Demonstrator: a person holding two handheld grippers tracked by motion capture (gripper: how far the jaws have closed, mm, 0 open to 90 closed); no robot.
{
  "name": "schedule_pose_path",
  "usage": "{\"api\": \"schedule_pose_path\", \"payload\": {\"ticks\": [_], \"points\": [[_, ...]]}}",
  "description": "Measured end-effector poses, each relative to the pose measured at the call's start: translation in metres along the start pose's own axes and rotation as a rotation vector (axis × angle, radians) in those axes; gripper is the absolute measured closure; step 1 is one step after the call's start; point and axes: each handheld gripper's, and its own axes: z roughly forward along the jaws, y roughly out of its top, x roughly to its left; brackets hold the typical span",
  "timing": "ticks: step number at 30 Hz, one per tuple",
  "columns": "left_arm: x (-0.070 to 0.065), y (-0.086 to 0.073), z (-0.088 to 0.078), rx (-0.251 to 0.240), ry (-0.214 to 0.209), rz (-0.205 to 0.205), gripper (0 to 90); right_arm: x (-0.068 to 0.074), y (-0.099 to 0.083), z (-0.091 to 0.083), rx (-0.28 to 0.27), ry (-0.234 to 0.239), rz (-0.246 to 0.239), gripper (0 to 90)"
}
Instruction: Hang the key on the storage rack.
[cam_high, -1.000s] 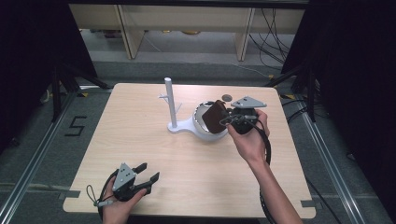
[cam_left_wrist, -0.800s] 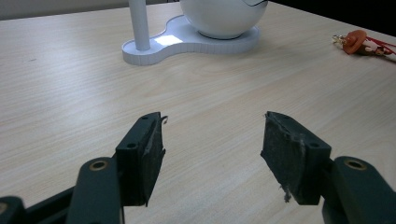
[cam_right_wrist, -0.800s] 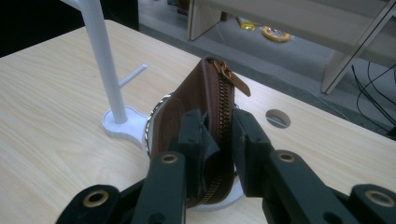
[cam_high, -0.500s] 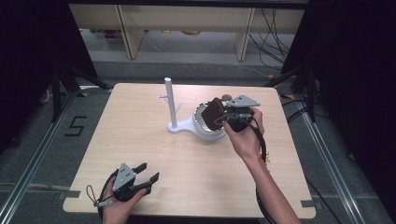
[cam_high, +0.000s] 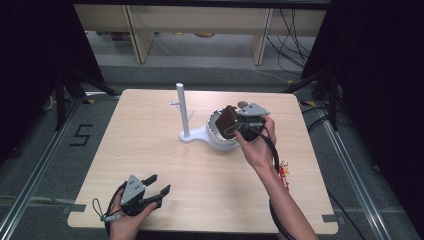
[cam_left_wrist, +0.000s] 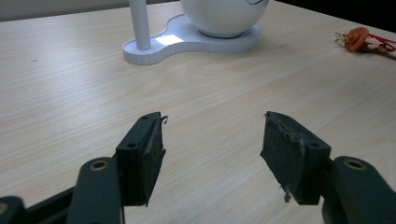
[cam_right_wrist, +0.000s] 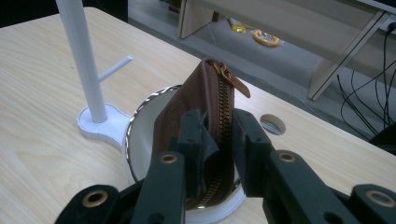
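A brown zip wallet (cam_high: 226, 119) (cam_right_wrist: 205, 93) stands on edge, its lower end inside the white bowl (cam_high: 218, 138) (cam_right_wrist: 138, 122). My right gripper (cam_high: 232, 126) (cam_right_wrist: 217, 126) is shut on the wallet, one pad on each side of it. The bowl sits on a white stand with an upright post (cam_high: 182, 107) (cam_right_wrist: 83, 56) that has a small side peg. My left gripper (cam_high: 159, 185) (cam_left_wrist: 212, 140) rests near the table's front left corner, open with nothing between its jaws, and points toward the stand base (cam_left_wrist: 187, 39).
An orange key ring (cam_high: 283, 171) (cam_left_wrist: 358, 37) lies on the table near the right forearm. A round cable hole (cam_right_wrist: 273, 123) is in the tabletop behind the bowl. Wooden shelving and cables are on the floor beyond the far edge.
My right gripper has sunk a little with the wallet, bringing it lower into the bowl. The left gripper has stayed where it was.
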Motion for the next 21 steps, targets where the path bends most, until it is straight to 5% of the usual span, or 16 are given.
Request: {"api": "schedule_pose_path", "payload": {"ticks": [21], "points": [[0.0, 0.0, 0.0, 0.0, -0.001, 0.005, 37.8, 0.004, -0.006, 0.017, 0.033, 0.006, 0.001, 74.8]]}}
